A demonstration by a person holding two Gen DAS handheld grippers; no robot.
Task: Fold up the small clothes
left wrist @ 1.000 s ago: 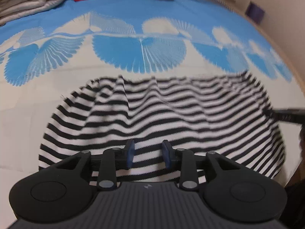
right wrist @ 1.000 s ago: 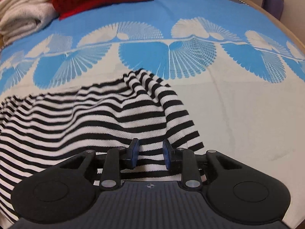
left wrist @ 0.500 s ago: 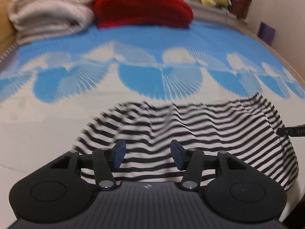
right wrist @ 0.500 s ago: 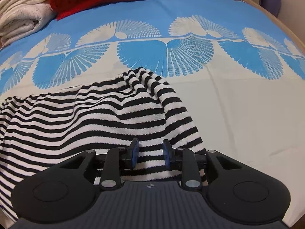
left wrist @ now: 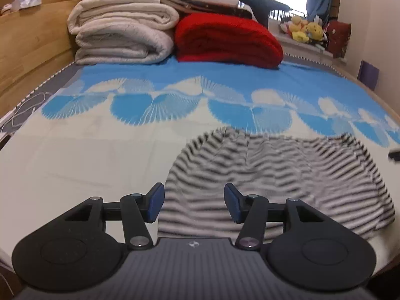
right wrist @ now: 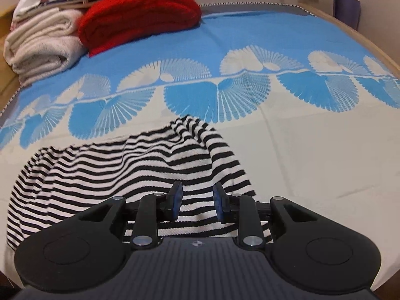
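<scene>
Both claws gape empty: left claw [left wrist: 194, 205] and right claw [right wrist: 196, 203] above the striped top [right wrist: 130, 172] at lower frame.

The top [right wrist: 140, 172] is striped black and white. The bedspread [right wrist: 312, 150] under it is cream near the camera and bright blue farther off, with a row of blue and white fan shapes between. A red blanket [left wrist: 225, 40] lies beside off-white folded quilts [left wrist: 120, 32]. Yellow soft toys [left wrist: 303, 28] sit by the window. The headboard [left wrist: 32, 37] is light brown wood.
</scene>
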